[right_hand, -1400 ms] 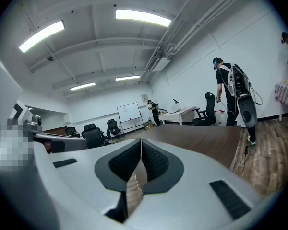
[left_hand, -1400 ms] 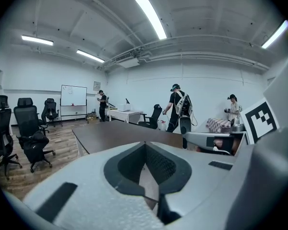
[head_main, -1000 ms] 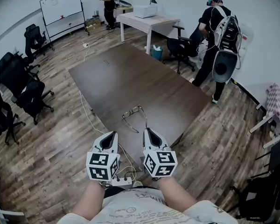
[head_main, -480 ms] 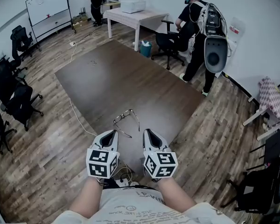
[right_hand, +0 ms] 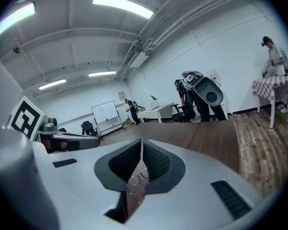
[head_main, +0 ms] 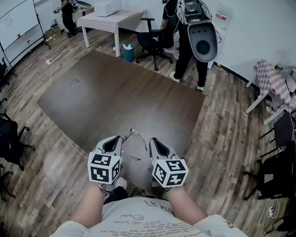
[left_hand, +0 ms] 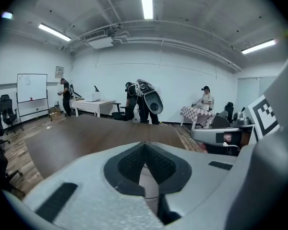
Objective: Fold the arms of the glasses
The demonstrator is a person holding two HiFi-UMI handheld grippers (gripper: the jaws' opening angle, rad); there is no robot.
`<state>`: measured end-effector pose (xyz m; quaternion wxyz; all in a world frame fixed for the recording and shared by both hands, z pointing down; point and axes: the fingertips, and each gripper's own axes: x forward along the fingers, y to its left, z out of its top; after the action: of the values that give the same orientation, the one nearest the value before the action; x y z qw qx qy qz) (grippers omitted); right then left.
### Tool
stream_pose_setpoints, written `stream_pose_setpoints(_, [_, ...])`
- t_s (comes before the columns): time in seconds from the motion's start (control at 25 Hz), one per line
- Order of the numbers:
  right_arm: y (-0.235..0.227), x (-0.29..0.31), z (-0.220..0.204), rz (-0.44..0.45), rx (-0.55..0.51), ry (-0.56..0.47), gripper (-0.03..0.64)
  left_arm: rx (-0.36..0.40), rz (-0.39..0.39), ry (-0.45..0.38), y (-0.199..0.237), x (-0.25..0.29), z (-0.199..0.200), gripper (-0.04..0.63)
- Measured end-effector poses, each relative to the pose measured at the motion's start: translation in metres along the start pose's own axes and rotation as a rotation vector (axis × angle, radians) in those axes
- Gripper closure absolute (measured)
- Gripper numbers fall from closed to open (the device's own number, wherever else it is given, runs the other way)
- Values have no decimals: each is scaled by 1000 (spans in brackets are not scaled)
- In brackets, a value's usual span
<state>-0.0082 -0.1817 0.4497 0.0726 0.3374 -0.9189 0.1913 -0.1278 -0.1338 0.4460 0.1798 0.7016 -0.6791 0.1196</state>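
**Both grippers closed and empty, glasses on the table between them**

In the head view we see the left gripper [head_main: 118,139] and the right gripper [head_main: 151,140] side by side over the near edge of the dark brown table [head_main: 138,93]. The wire-framed glasses [head_main: 132,131] lie on the tabletop between the two. The frame is so thin there that we can only trace part of its outline, and we cannot tell how the arms stand.

In its own view, the left gripper [left_hand: 144,145] has its jaws pressed together at the tips with nothing clamped. Only bare tabletop shows through the gap behind them. The right gripper [right_hand: 141,142] is likewise clenched tip to tip and holds nothing. Through its gap we glimpse the glasses [right_hand: 137,178], small and partly cut off by the jaw bodies, lying on the table below.

Beyond the table's far end a person wearing a backpack rig [head_main: 187,23] bends beside an office chair [head_main: 150,38]. Another person [head_main: 64,6] stands by a white table [head_main: 108,18], too small for us to make out more.
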Motion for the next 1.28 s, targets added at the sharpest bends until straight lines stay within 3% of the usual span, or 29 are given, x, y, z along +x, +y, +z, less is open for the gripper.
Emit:
stream_pose_setpoints(0.16, [8,26,4,-43,6,-11,600,12,-63,26,31,21,3,581])
stream_pose_setpoints(0.48, [13,56,-1,-126,2,-1,600,-38,-157,77,78,58,-11,581])
stream_pose_setpoints(0.76, [-2,58,-14,-288,67,7,600,-154,-505,355,84,101,-67,580])
stream_pose_setpoints(1.04, [-21,46,-36,-430,132,28,600,-174,-629,513,79,140,-114,577])
stream_pose_setpoints(1.2, [-24,40,-43,-483,147,41,600,-202,-683,582,71,155,-133,489])
stream_pose_setpoints(1.28, [-27,35,-45,-508,153,45,600,-189,-693,606,68,161,-140,488])
